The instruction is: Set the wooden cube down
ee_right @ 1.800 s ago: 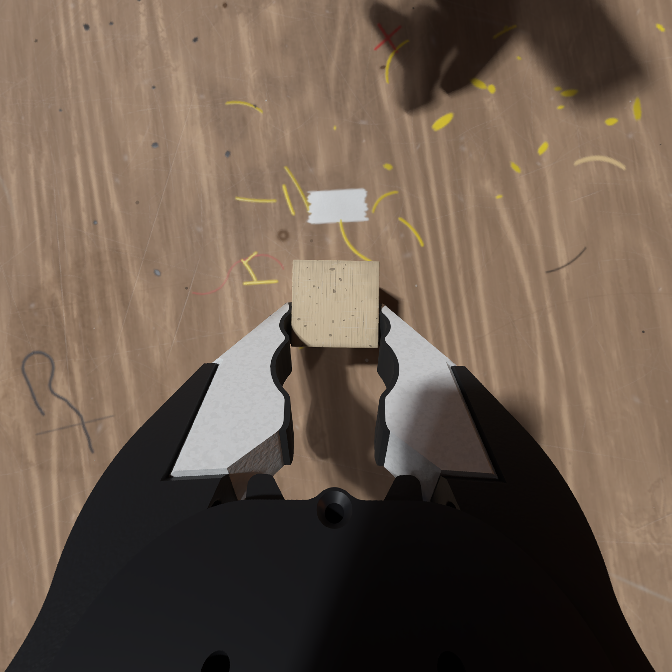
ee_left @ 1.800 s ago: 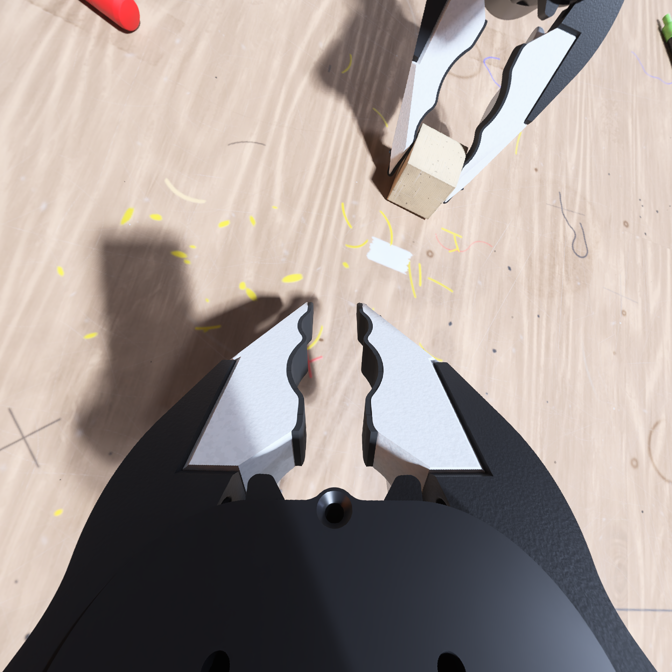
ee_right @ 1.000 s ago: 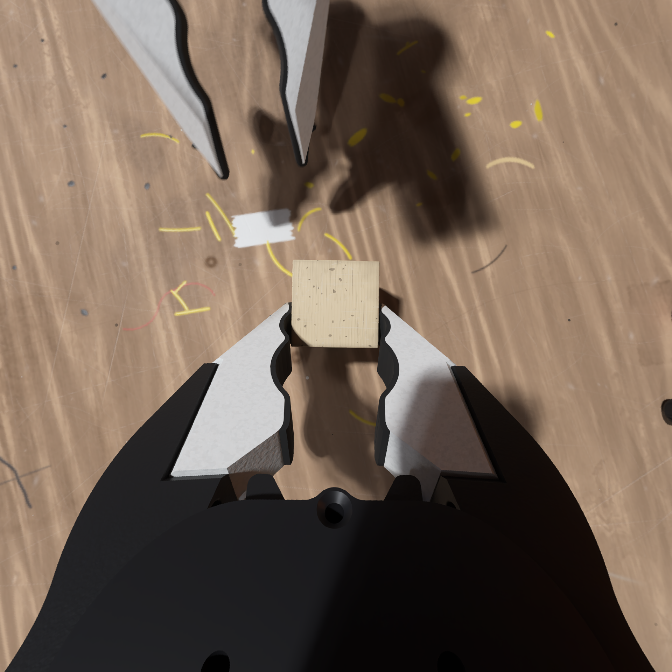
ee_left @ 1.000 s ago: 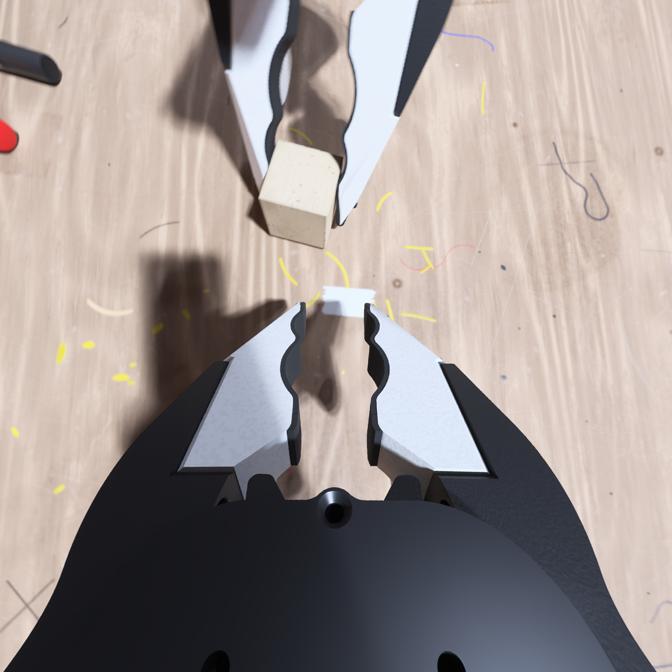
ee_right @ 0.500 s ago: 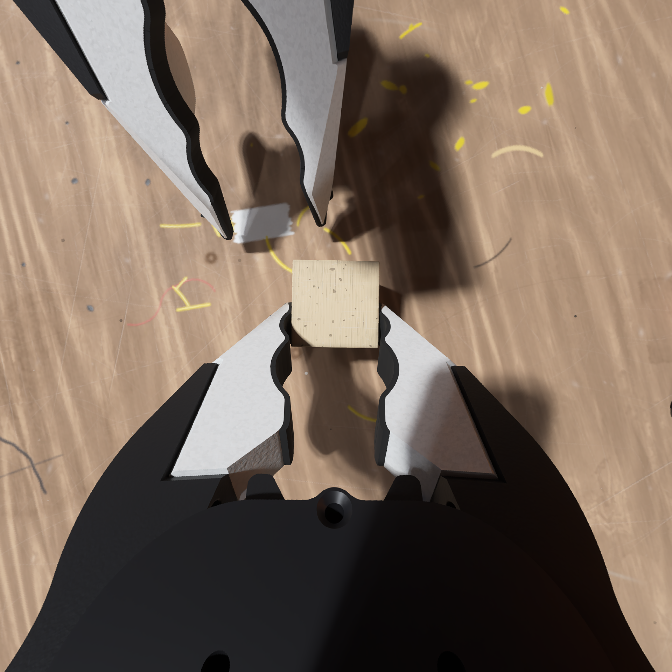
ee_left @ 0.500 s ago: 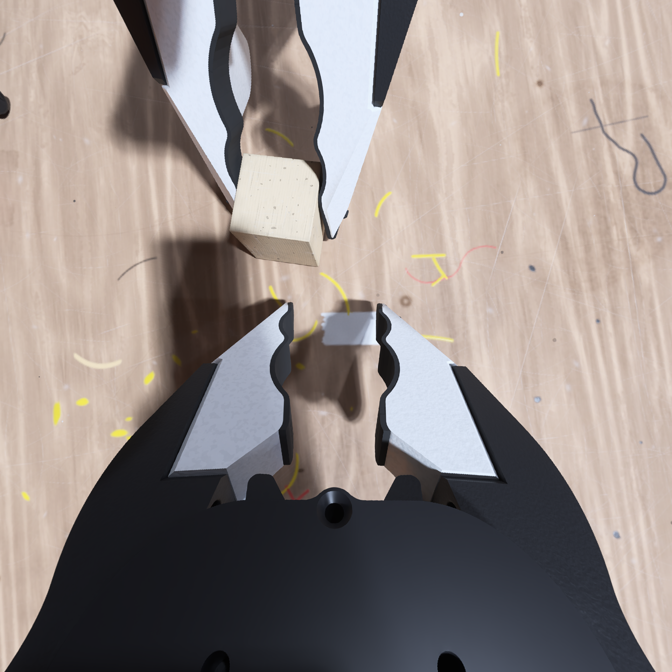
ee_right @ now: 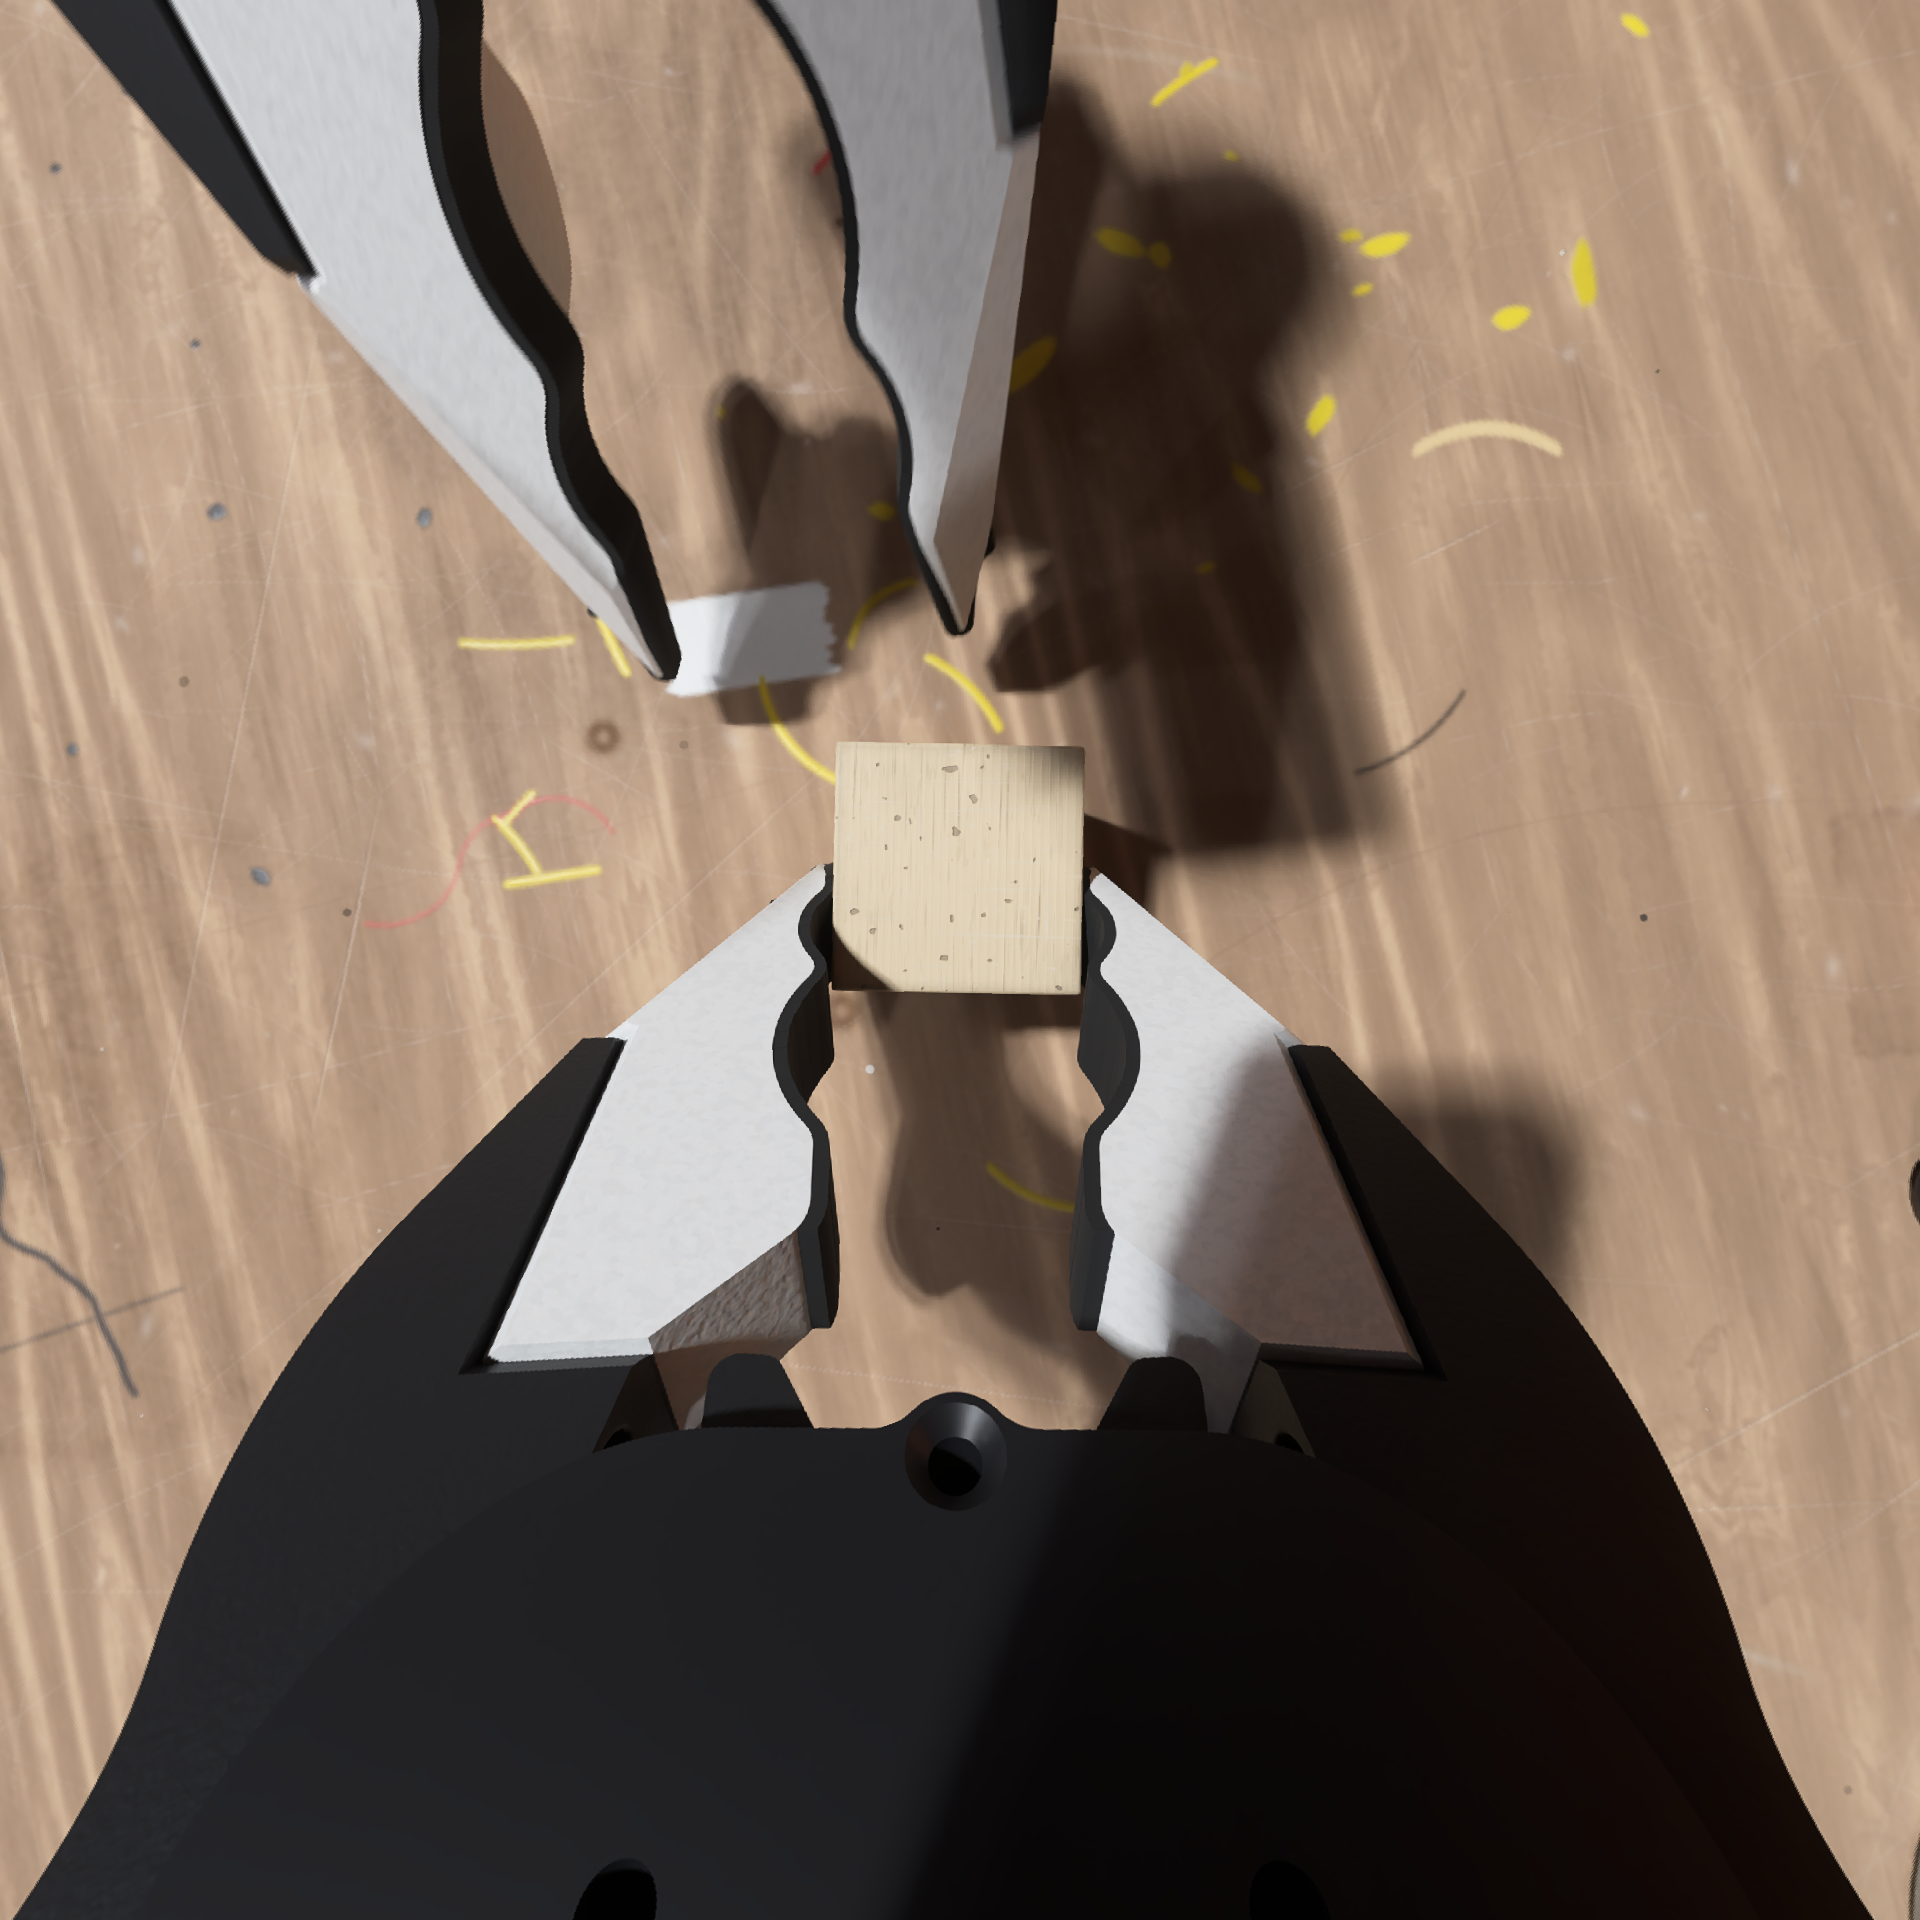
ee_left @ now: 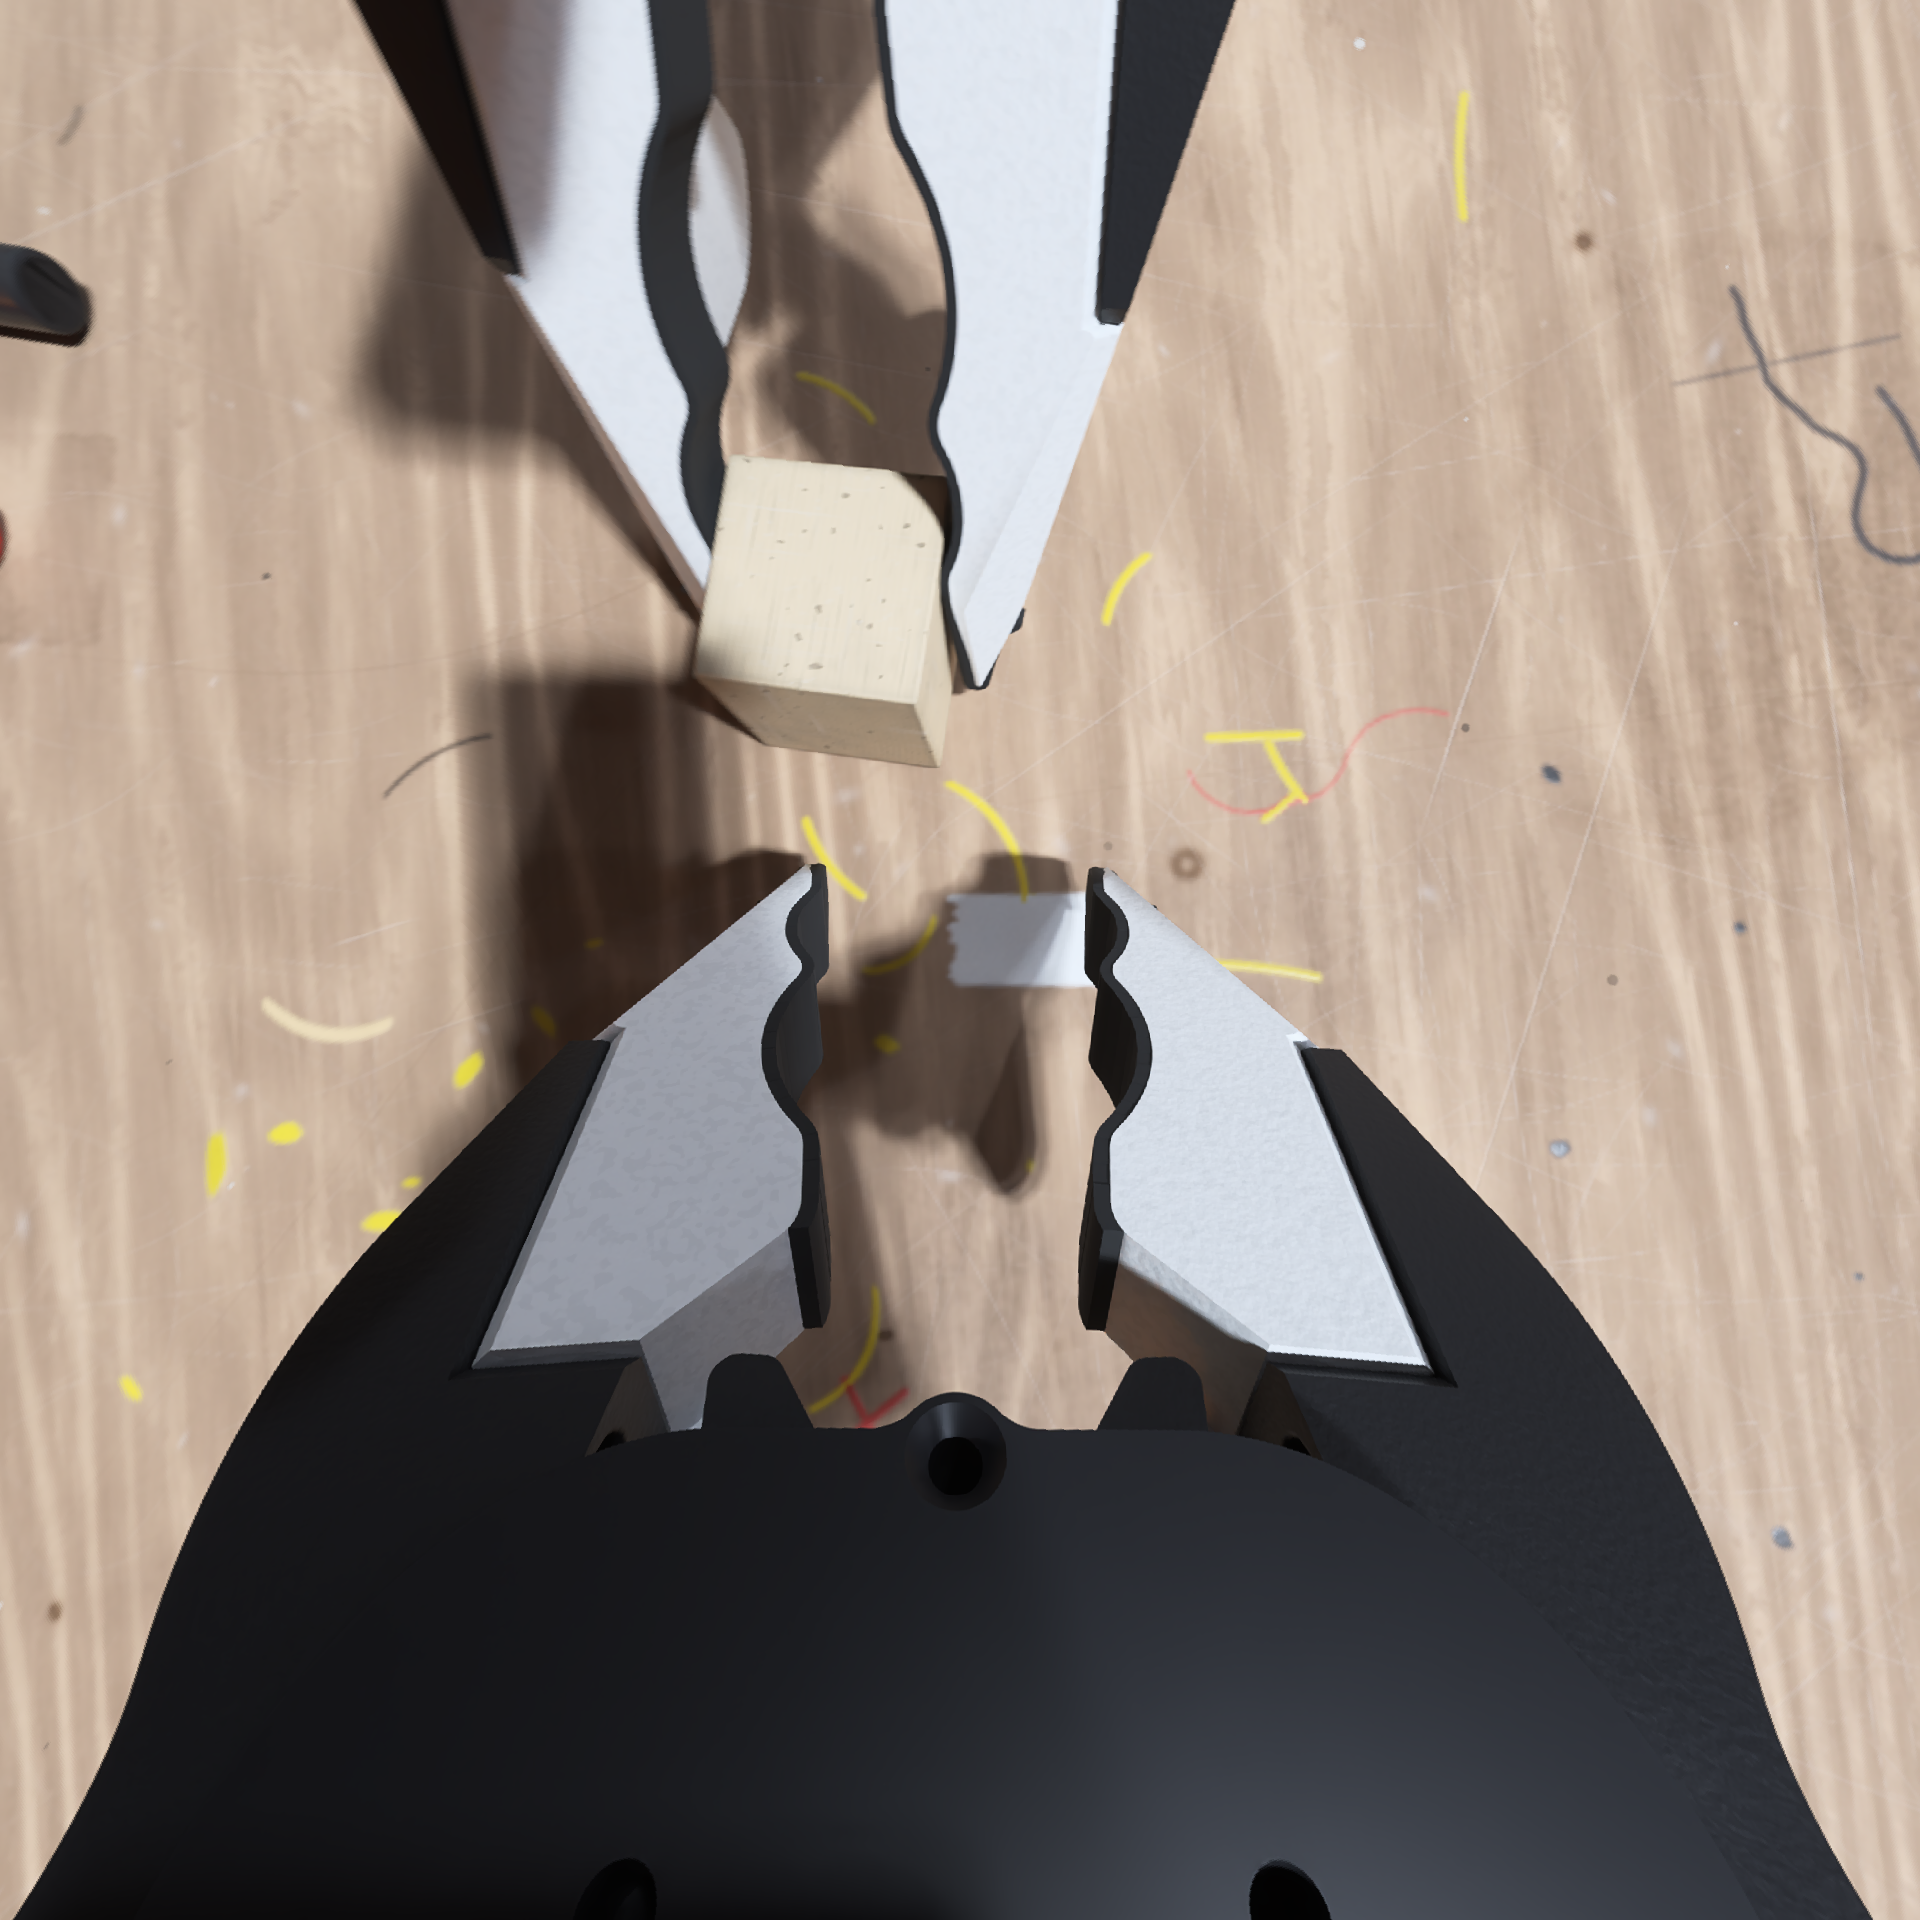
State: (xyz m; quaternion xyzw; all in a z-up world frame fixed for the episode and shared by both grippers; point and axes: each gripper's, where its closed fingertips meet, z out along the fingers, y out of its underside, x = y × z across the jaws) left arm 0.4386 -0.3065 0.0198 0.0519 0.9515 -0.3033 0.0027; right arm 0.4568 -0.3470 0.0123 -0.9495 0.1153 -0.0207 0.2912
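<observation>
Wooden cube (ee_right: 958,868) sits pinched between the fingertips of the right tool (ee_right: 958,894), one chamfered corner showing, and whether its underside touches the pale scratched worktop (ee_right: 1558,935) I cannot tell. Facing it is the left tool (ee_left: 953,899), fingers spread apart with nothing between them, tips hanging over a torn scrap of white tape (ee_left: 1013,940) just short of the cube.

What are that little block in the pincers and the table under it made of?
The wooden cube, held in the right hand-held gripper, looks like pale, unvarnished wood: matte, fine straight grain, small dark flecks. The table looks like light brown wood or a wood-look board: streaky grain, fine scratches, pen marks. Which one, the look leaves open.
</observation>
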